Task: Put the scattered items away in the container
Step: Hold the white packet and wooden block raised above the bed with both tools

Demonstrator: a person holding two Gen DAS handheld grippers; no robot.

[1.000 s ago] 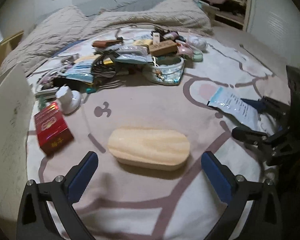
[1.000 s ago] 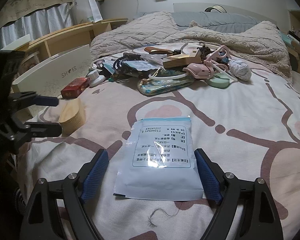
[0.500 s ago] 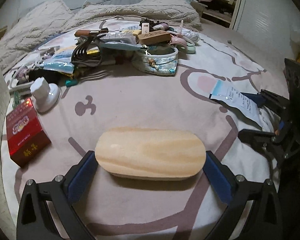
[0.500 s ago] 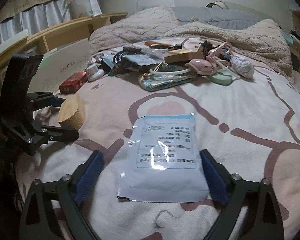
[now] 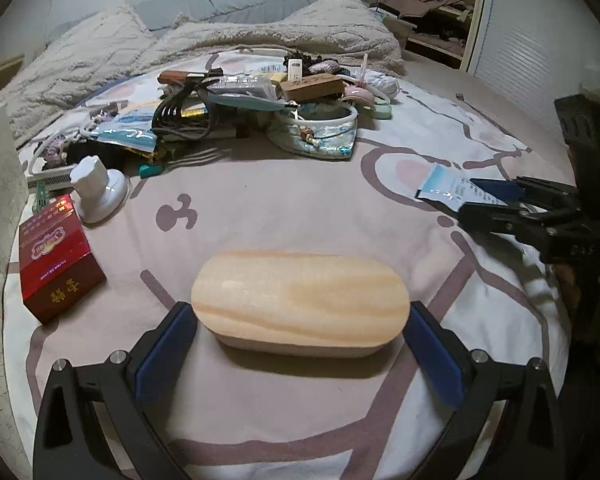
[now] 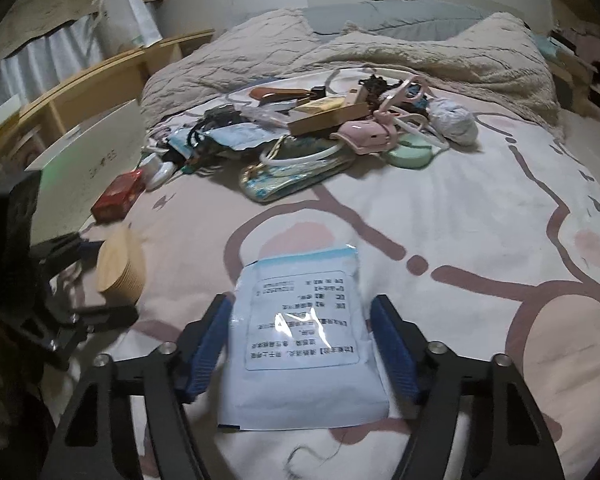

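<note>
A pale wooden oval box [image 5: 300, 304] lies on the bed sheet, straight between the blue pads [image 5: 168, 344] of my left gripper [image 5: 299, 307]. The pads stand at its two ends at the same width as before, so that gripper is open. A blue-and-white printed packet [image 6: 304, 332] lies flat between the pads of my right gripper [image 6: 302, 300]. Its jaws are closing, and the pads [image 6: 210, 344] come close to the packet's side edges without bending it. A white cardboard box [image 6: 88, 160] lettered SHOES stands at the bed's left side.
A pile of cables, packets, a wooden block, pink items and a patterned pouch [image 5: 316, 136] covers the middle of the bed. A red carton [image 5: 56, 264] and a white knob-shaped thing [image 5: 96, 192] lie near the left. A beige blanket [image 5: 260, 36] is bunched behind.
My left gripper has moved forward, so the wooden box now sits between its fingers. The right gripper's jaws widened, then narrowed around the packet.
</note>
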